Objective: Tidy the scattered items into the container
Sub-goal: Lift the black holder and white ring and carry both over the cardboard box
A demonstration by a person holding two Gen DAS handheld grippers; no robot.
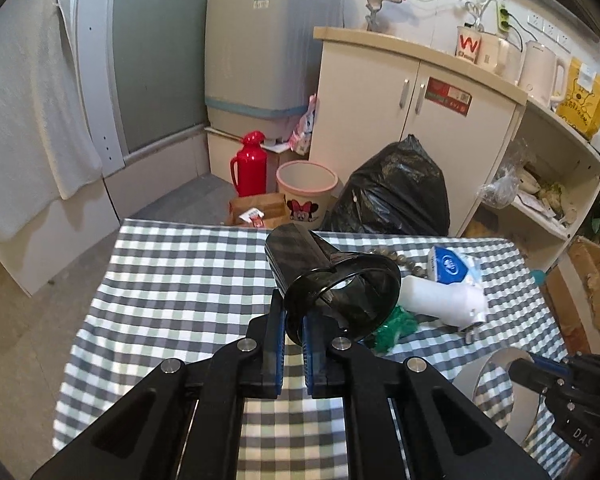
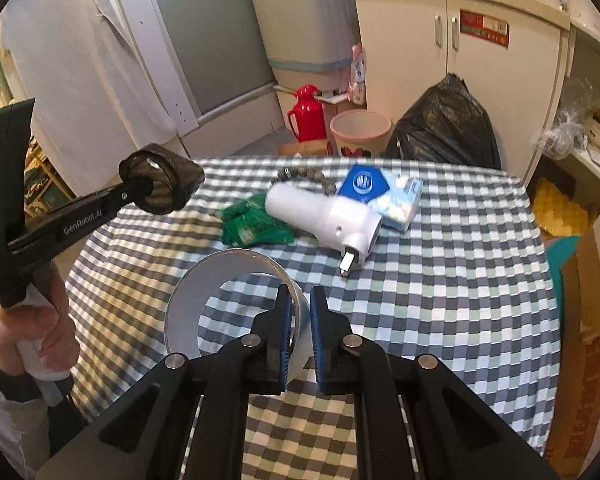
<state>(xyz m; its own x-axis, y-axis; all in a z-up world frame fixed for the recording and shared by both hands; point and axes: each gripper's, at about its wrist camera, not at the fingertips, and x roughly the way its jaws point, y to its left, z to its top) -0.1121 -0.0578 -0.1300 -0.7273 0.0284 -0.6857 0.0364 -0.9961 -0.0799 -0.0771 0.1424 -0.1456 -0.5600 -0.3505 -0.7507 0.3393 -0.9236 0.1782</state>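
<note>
My left gripper [image 1: 294, 328] is shut on the rim of a black cup-shaped item [image 1: 340, 292] and holds it in the air above the checked table; the right wrist view shows that black item [image 2: 164, 184] at the far left. My right gripper [image 2: 301, 304] is shut on the wall of a white round container [image 2: 180, 300] lying tilted on the cloth near the front. Behind the container lie a green packet [image 2: 252, 228], a white cylindrical device [image 2: 320, 216], a blue tissue pack [image 2: 380, 192] and a bead bracelet [image 2: 312, 176].
The checked tablecloth [image 2: 440, 300] ends at a far edge just behind the items. On the floor beyond stand a black rubbish bag [image 1: 392, 188], a pink bin [image 1: 306, 188] and a red flask [image 1: 250, 164]. A cream cabinet [image 1: 416, 92] is behind. A hand [image 2: 44, 332] grips the left tool.
</note>
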